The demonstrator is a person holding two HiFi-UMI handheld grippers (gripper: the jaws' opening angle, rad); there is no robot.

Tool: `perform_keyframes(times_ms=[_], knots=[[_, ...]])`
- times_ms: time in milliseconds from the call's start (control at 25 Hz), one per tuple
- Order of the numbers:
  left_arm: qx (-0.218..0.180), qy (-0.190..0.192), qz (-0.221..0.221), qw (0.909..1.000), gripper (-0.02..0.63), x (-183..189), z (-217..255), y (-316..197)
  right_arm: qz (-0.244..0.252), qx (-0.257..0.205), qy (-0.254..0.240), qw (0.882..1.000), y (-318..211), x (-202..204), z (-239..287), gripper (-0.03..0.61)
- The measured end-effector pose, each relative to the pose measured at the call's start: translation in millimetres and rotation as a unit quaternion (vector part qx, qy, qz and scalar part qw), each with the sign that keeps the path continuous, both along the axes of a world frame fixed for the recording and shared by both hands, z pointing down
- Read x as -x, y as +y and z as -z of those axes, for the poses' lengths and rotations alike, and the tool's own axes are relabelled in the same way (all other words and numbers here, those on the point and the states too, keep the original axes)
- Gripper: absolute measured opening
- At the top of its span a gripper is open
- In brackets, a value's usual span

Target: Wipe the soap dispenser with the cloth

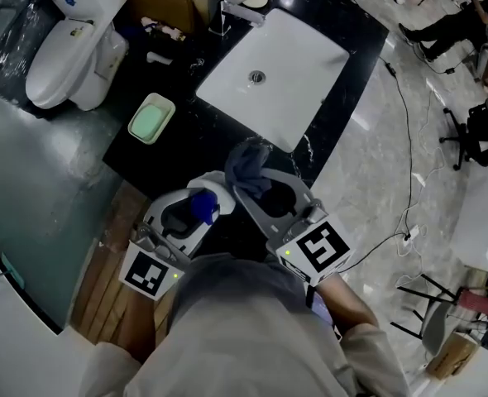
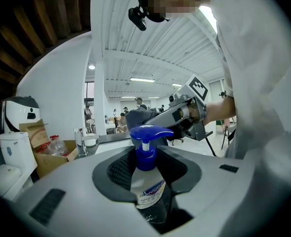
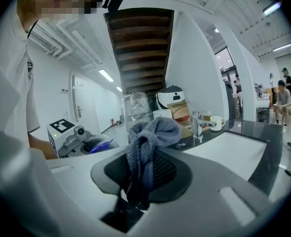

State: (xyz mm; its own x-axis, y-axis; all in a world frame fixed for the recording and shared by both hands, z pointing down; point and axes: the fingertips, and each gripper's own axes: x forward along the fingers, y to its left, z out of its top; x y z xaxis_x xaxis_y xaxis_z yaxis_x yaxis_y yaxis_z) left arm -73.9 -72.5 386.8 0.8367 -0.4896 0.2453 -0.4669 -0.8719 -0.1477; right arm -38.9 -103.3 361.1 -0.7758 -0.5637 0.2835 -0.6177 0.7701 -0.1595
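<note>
Jaws on one soap dispenser (image 2: pixel 146 149) (left), one cloth (image 3: pixel 150 132) (right)

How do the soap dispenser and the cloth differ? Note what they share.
The soap dispenser is a rigid clear bottle with a blue pump; the cloth is soft, grey and bunched. The soap dispenser stands straight in the left gripper; the cloth droops over the right gripper. Both are clamped between jaws, held close together.

This is a big work room with a pretend bathroom in it: a white sink (image 1: pixel 302 48), a tap (image 1: pixel 232 11) and a toilet (image 1: pixel 66 60), with office chairs (image 1: pixel 467 135) and a long cable (image 1: pixel 405 122) on the shiny floor (image 1: pixel 376 172).
</note>
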Motion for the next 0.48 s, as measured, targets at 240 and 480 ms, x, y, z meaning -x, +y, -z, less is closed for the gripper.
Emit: perform_keyframes(times_ms=[240, 480], knots=[[0.006, 0.009, 0.014, 0.9998, 0.13, 10.5, -3.8, 7.2, 0.028, 0.011, 0.01, 0.999, 5.2, 14.2, -9.9, 0.074], [0.001, 0.015, 0.017, 0.9997, 0.13, 13.5, -3.0, 10.7, 0.054, 0.017, 0.011, 0.998, 10.9, 28.3, -16.7, 0.074]])
